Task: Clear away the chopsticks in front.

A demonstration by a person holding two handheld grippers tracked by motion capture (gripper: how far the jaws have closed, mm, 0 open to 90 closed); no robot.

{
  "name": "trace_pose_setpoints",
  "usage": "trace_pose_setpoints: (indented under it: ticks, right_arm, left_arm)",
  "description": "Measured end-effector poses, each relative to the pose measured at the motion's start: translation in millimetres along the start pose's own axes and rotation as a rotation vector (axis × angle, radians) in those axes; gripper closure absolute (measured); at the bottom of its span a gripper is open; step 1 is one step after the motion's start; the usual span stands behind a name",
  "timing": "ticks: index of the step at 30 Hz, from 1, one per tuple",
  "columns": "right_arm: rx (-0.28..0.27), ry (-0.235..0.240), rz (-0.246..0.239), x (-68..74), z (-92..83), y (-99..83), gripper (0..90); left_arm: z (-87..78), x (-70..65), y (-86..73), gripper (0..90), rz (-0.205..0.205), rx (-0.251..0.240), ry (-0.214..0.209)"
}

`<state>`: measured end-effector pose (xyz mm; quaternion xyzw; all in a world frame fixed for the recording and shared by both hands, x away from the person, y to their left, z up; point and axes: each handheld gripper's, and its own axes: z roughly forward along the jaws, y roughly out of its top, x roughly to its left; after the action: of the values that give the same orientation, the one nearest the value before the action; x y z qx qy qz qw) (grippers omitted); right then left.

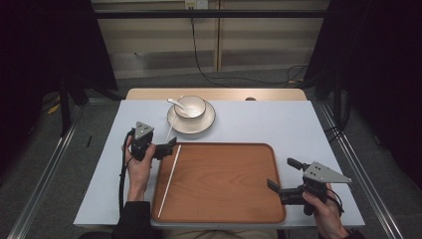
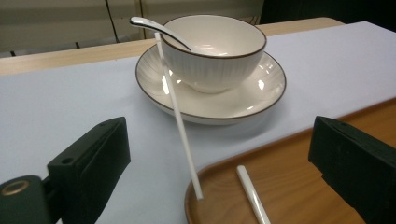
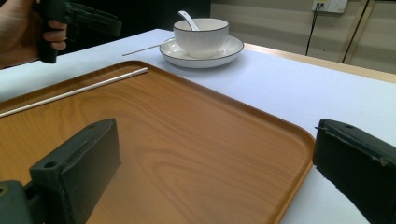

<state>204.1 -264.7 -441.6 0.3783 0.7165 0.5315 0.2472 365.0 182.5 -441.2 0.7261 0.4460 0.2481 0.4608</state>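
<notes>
1. Resting along the left edge of the brown tray (image 1: 224, 184) is one long white chopstick (image 1: 169, 180).
2. A second chopstick (image 2: 178, 116) leans from the tray's far left corner up onto the plate (image 1: 175, 119).
3. The bowl (image 1: 189, 106) with a spoon (image 1: 175, 103) sits on that plate, near the table's far edge.
4. The left gripper (image 1: 169, 148) has its jaws wide apart, holding nothing.
5. The right gripper (image 1: 281, 174) is spread apart too, at the tray's right edge.

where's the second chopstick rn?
High view: second chopstick leans from the wooden tray's far-left corner to the plate rim, just ahead of the left gripper.
</notes>
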Motion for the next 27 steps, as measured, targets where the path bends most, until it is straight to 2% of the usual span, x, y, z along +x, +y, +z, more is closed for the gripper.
trace_pose_setpoints:
  ticks: [3,4,7,8,9,10,12,13,15,16,17,18,21,22,23,24,25,27]
  right_arm:
    - [0.000,0.000,0.000,0.3,0.7,-0.1,0.5]
    - [-0.002,-0.002,0.000,0.0,0.6,0.1,0.6]
    - [0.000,0.000,0.004,0.1,-0.1,0.2,0.5]
    - [-0.002,0.001,0.004,-0.1,-0.1,0.2,0.6]
    - [-0.003,0.000,0.006,-0.4,0.2,0.3,0.5]
    - [-0.002,0.001,0.007,-0.4,0.1,0.3,0.5]
    - [-0.003,0.005,0.014,-0.1,0.0,0.5,0.5]
    - [-0.003,0.005,0.014,-0.1,0.0,0.5,0.5]
    - [-0.010,0.006,0.005,0.3,-0.6,0.6,0.5]
    - [-0.012,0.006,0.004,0.6,-0.7,0.5,0.4]
    - [-0.012,0.005,0.005,0.6,-0.7,0.4,0.4]
    - [-0.005,0.007,0.008,0.5,-0.5,0.3,0.4]
    - [-0.003,0.010,-0.003,0.5,-0.4,0.1,0.4]
    - [-0.004,0.011,-0.007,1.1,0.1,0.0,0.4]
    - [-0.004,0.011,-0.007,1.1,0.1,0.0,0.4]
    - [-0.003,0.014,-0.009,1.4,0.1,-0.1,0.4]
    - [-0.003,0.015,-0.007,1.7,0.3,-0.2,0.4]
    - [0.000,0.017,-0.005,2.0,0.6,-0.2,0.4]
  left_arm:
    - [5.4,5.3,4.7,6.6,0.001,-0.014,0.023]
    - [8.4,8.8,9.0,7.2,0.014,-0.006,0.017]
    - [11.1,10.4,13.2,6.7,0.012,-0.010,0.017]
    - [12.4,11.2,14.6,6.7,0.017,-0.012,0.005]
    - [13.1,11.7,15.9,7.1,0.038,-0.012,0.017]
    - [18.5,11.9,19.2,7.0,0.051,0.027,-0.011]
    - [21.4,12.5,21.0,7.3,0.058,0.041,-0.010]
    - [23.7,12.0,21.8,7.3,0.054,0.021,0.002]
    - [29.3,13.9,24.4,6.8,0.059,0.031,-0.009]
    - [32.9,15.4,26.4,6.8,0.056,0.056,-0.013]
    - [35.3,15.4,27.4,6.8,0.054,0.055,-0.009]
    - [37.5,16.1,28.8,7.7,0.072,0.059,-0.015]
    - [45.6,20.4,32.0,7.5,0.071,0.078,-0.022]
    - [51.7,25.3,34.3,8.7,0.041,0.102,-0.028]
    - [51.7,25.3,34.3,9.1,0.041,0.102,-0.028]
    - [55.3,27.4,35.7,9.1,0.048,0.123,-0.022]
    - [58.2,28.2,36.1,9.1,0.045,0.113,-0.016]
    - [63.4,32.3,39.1,9.7,0.064,0.146,-0.037]
